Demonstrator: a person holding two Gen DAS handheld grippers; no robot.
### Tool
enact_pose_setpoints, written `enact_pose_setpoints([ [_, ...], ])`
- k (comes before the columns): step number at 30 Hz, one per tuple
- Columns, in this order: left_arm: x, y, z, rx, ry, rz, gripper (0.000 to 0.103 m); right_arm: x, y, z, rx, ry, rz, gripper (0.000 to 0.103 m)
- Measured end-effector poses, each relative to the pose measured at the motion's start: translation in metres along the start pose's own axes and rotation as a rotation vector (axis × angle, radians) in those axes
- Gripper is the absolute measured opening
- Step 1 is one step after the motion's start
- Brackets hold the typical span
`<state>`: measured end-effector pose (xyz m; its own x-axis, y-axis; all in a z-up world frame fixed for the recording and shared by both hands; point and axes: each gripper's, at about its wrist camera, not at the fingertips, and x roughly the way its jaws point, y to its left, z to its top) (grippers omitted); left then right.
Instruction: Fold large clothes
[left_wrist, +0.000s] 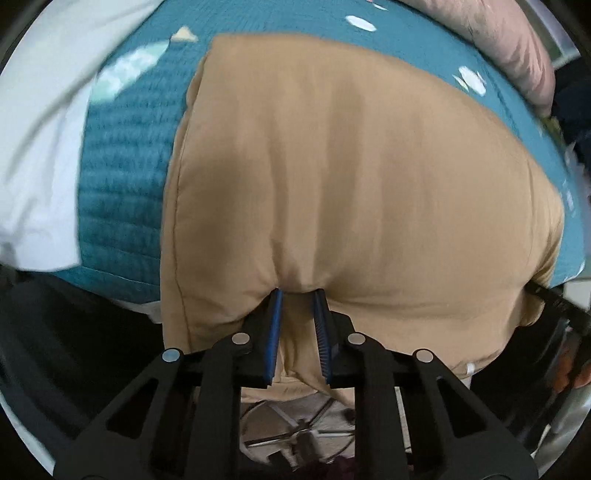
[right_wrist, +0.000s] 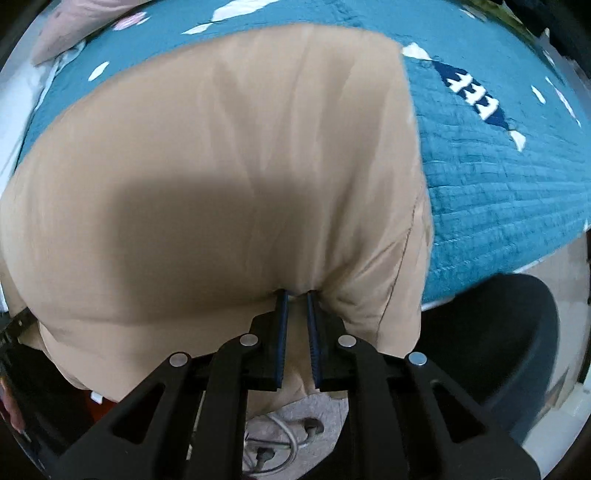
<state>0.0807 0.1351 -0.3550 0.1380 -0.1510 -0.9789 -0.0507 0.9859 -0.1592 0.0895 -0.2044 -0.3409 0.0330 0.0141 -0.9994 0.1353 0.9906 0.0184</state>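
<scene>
Two tongs, left tongs (left_wrist: 298, 293) and right tongs (right_wrist: 296, 293), each pinching the tan garment's (left_wrist: 351, 184) near edge on the bed (left_wrist: 122, 206); uneven pulling likely skews the fold.

Left gripper (left_wrist: 298, 295): matte black linkage frame, triangular cut-outs, four round silver pivot pins, ribbed blue pads (left_wrist: 274, 332) lining the jaws. Right gripper (right_wrist: 297, 295): same build, darker blue pads (right_wrist: 282, 332).
</scene>
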Motion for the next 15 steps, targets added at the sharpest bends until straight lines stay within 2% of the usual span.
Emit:
enact_pose_setpoints([
  [3,-0.038,-0.014,-0.001,0.073,-0.089,-0.025,0.020,-0.026,0.002,0.000,-0.016,-0.052,0.000,0.012],
  [5,-0.059,-0.022,-0.002,0.103,-0.133,-0.037,0.020,-0.051,0.004,-0.001,-0.007,-0.110,0.044,0.012],
  [8,-0.080,-0.038,0.004,0.132,-0.185,-0.094,0.020,-0.077,0.011,0.007,-0.002,-0.179,0.099,0.012],
  [11,-0.075,-0.057,0.016,0.135,-0.190,-0.120,0.020,-0.086,0.027,0.017,-0.036,-0.213,0.120,0.012],
  [15,-0.046,-0.073,0.034,0.122,-0.139,-0.187,0.020,-0.076,0.051,0.033,-0.073,-0.191,0.173,0.012],
])
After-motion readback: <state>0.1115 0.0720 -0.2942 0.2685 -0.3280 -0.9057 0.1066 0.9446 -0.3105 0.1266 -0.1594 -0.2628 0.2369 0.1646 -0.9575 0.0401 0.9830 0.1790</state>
